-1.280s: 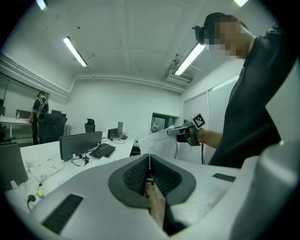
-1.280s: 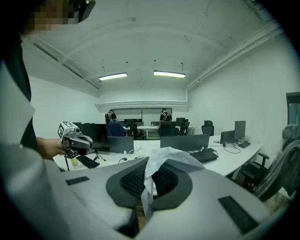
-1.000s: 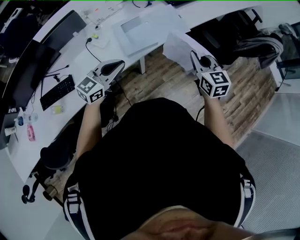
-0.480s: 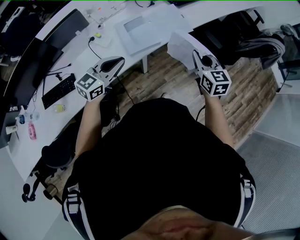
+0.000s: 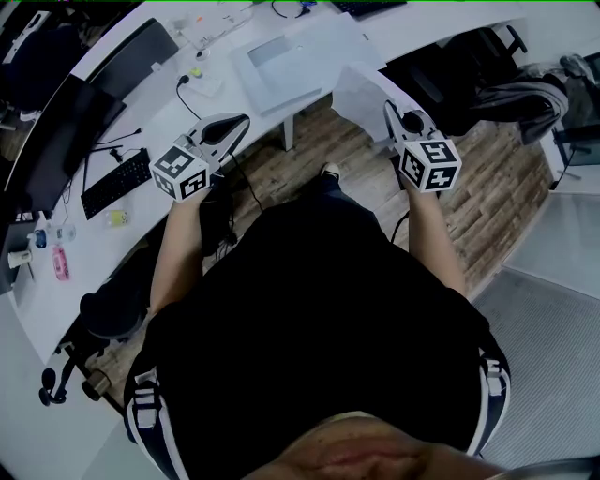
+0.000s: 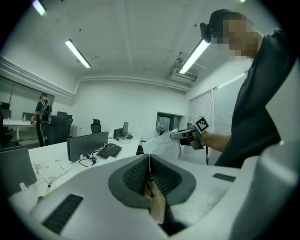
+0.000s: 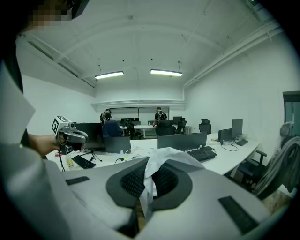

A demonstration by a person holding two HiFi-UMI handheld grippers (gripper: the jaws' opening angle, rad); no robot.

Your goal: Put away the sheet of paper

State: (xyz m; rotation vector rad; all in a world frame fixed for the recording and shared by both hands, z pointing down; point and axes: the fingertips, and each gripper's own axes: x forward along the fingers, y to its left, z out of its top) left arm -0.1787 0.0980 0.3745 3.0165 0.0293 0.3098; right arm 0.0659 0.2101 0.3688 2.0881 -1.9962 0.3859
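A crumpled white sheet of paper (image 5: 359,91) hangs in the air over the wooden floor, just short of the white desk's (image 5: 394,28) edge. My right gripper (image 5: 390,110) is shut on its near edge. In the right gripper view the paper (image 7: 158,163) bulges up from between the shut pads of that gripper (image 7: 149,180). My left gripper (image 5: 238,123) is held up at the left, apart from the paper, jaws shut with nothing between them (image 6: 149,158). From the left gripper view the right gripper (image 6: 186,135) shows with the paper (image 6: 162,144) drooping from it.
The curved white desk carries a flat grey tray-like thing (image 5: 281,58), a keyboard (image 5: 114,184), a dark monitor (image 5: 66,141) and small bottles (image 5: 60,263). Black office chairs (image 5: 103,314) stand under it, a bag (image 5: 525,94) lies at the right. People stand at far desks (image 7: 159,117).
Both grippers have stayed almost in place, the right one still gripping the paper. A shoe tip has come into view on the floor between the arms.
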